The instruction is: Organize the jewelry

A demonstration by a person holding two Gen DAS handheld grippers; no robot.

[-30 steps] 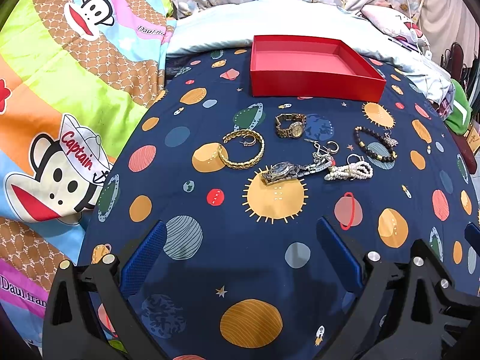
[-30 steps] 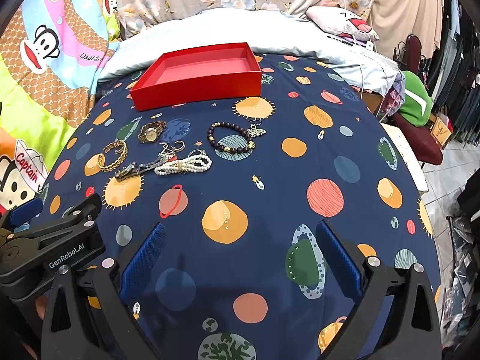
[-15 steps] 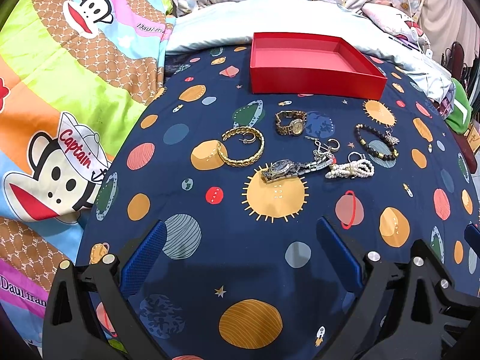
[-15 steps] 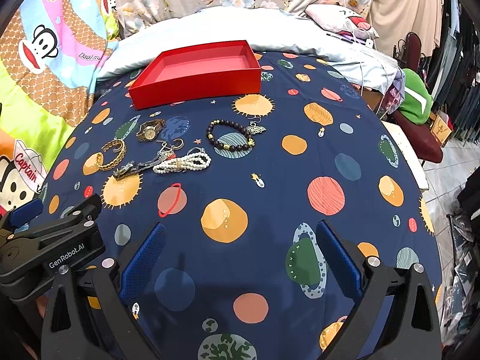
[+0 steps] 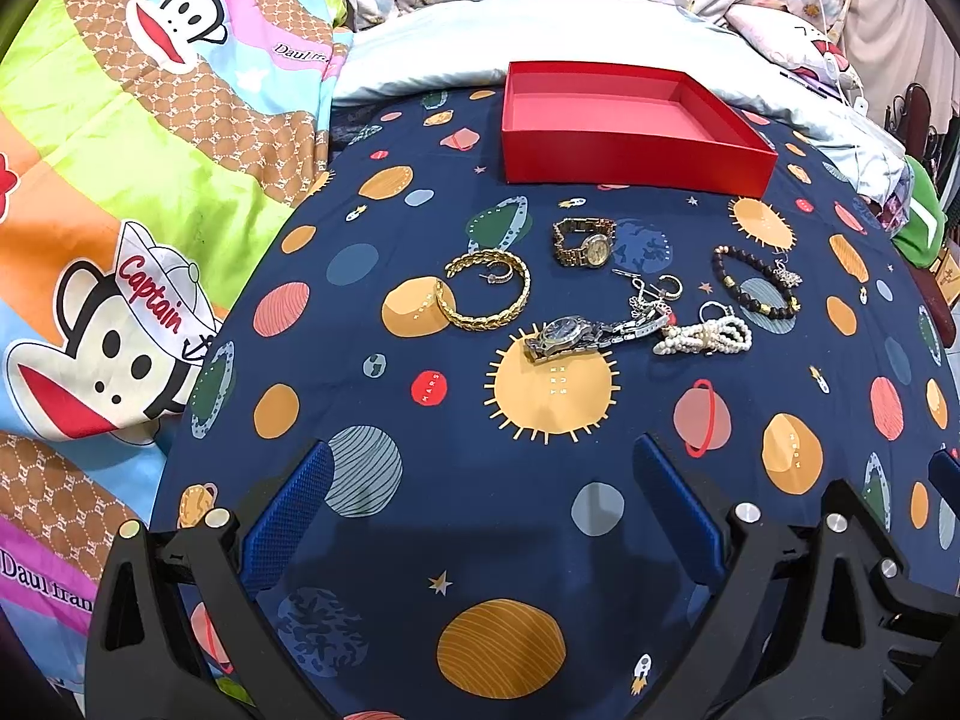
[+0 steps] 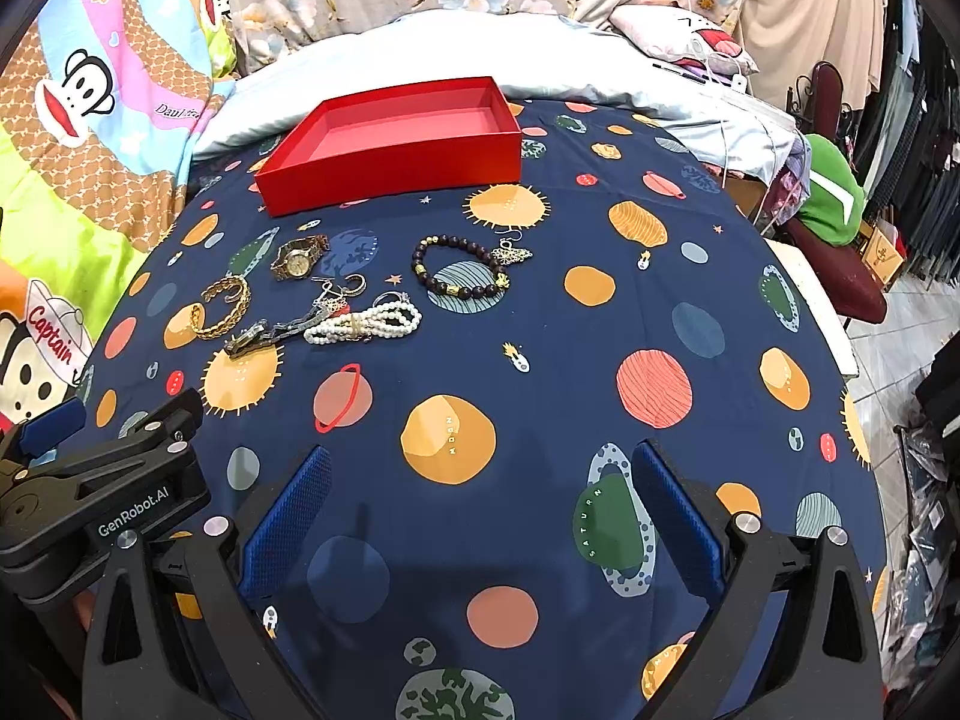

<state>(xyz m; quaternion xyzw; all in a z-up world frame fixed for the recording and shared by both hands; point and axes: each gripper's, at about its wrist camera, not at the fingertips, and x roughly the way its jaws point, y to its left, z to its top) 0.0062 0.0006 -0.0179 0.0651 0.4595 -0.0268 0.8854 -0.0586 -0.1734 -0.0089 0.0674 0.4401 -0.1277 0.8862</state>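
Both cameras crept slightly closer to the jewelry; left gripper (image 5: pixel 480 504) and right gripper (image 6: pixel 480 504) spread wide (nothing held)

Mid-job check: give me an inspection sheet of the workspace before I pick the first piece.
Surface: navy planet-print bedsheet, soft bedding.
Job's things: red box open, nothing inside. In front of it lie the gold bangle, gold watch, silver watch, pearl bracelet, dark bead bracelet, and small earrings touching the silver watch's band.
Clutter: nothing seen among the pieces.
Grippers: left gripper open, holding nothing; right gripper open, holding nothing; both short of the jewelry.
Cables: white cord at the bed's far right edge.
Surroundings: monkey-print blanket left, white pillow behind box, chair with green garment right.
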